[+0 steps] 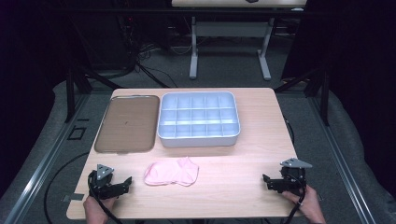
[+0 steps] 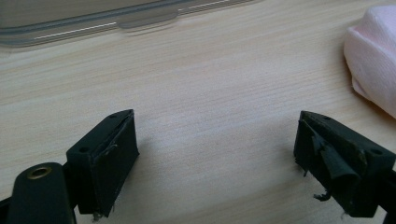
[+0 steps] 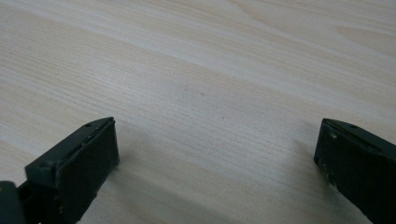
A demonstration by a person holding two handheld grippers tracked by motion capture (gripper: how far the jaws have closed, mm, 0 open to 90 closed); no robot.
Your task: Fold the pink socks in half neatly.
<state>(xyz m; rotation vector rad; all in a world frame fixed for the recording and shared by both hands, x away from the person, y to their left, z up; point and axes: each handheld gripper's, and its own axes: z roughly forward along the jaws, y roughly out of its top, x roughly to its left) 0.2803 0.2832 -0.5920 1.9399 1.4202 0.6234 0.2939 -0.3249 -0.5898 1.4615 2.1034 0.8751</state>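
Looked soft, light and limp, pink cloth (image 1: 171,173), best pinched at near edge; left gripper (image 1: 122,185) and right gripper (image 1: 268,182) both spread, empty.

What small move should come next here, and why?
Probably the left gripper should ease right toward the pink cloth. Its jaws are open with nothing between them, and the cloth lies untouched just beside it, in front of the divided tray. The right gripper, also open, sits farther away.

Bright tabletop, dark surroundings, soft shadows
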